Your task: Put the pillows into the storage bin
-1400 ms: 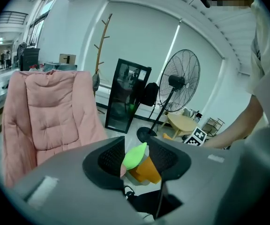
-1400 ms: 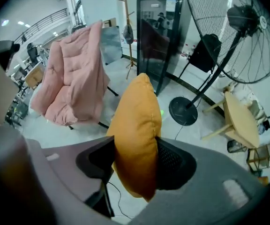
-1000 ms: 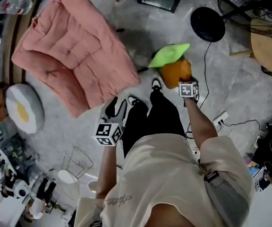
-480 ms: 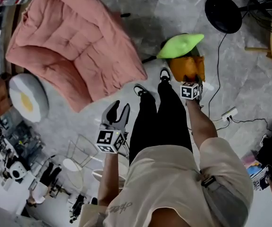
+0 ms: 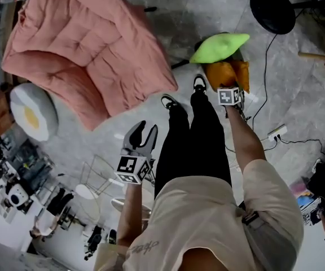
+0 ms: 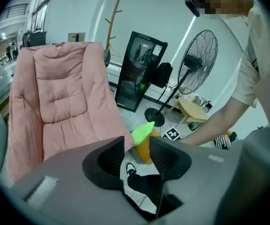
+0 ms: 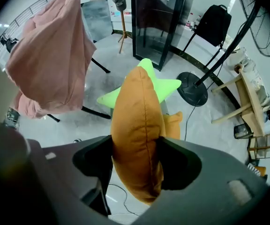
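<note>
An orange pillow (image 5: 219, 75) hangs just above the floor in front of the person's feet, with a bright green pillow (image 5: 219, 47) lying against its far end. My right gripper (image 5: 228, 92) has the orange pillow (image 7: 137, 116) between its jaws. Both pads touch the pillow's sides while the jaws are opening. The green pillow (image 7: 162, 86) shows behind it, and a second orange fabric piece (image 7: 173, 124) lies underneath. My left gripper (image 5: 143, 133) hangs open and empty beside the person's left leg, well short of the pillows. An egg-print round pillow (image 5: 33, 113) lies far left. No storage bin is identifiable.
A large pink padded lounge chair (image 5: 83, 44) fills the upper left. A fan base (image 5: 272, 10) with its cable stands at the upper right, and a power strip (image 5: 276, 133) lies right of the person. A wire stand (image 5: 97, 176) is at the lower left, among clutter.
The head view has shifted, so the pillows sit higher and further right in it. The right gripper's hold on the orange pillow has loosened. The left gripper has stayed open and empty.
</note>
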Tool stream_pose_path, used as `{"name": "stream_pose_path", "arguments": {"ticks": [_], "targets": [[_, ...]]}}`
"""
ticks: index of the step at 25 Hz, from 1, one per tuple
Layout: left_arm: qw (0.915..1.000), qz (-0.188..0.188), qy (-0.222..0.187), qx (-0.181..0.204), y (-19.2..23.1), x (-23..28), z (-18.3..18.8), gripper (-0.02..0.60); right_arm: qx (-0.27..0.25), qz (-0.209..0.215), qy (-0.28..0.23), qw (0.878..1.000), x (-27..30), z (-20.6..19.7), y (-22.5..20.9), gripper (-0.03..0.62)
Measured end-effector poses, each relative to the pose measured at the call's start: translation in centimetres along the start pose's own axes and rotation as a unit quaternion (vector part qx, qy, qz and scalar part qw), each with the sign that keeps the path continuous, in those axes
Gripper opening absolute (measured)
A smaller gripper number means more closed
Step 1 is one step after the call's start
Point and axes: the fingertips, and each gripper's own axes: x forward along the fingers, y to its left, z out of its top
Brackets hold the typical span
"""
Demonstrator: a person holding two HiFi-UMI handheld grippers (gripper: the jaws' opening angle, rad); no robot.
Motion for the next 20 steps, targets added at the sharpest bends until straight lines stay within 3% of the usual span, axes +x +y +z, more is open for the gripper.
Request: {"name": "stream_pose_path", "arguments": {"ticks": [7, 13, 17, 20], "targets": [[0.9987, -0.003, -0.048, 0.016, 0.7, -1.2, 2.0, 0.181, -0.045, 0.004, -0.002, 0.999, -3.8, 1.4, -0.1, 0.291], [0.9959, 0.001, -0.090, 0.008, 0.6, -1.3, 2.9, 0.181, 0.008, 0.050, -0.018, 0.999, -10.4, 1.5, 0.8, 0.283], [0.9919, 0.002, -0.126, 0.014, 1.1, -2.5, 4.7, 0.181, -0.004, 0.095, -0.133, 0.987, -16.8, 7.2, 3.1, 0.221], [0.9887, 0.008, -0.149, 0.014, 2.1, -4.3, 5.6, 0.181, -0.012, 0.140, -0.194, 0.971, -22.3, 9.6, 6.3, 0.128]]}}
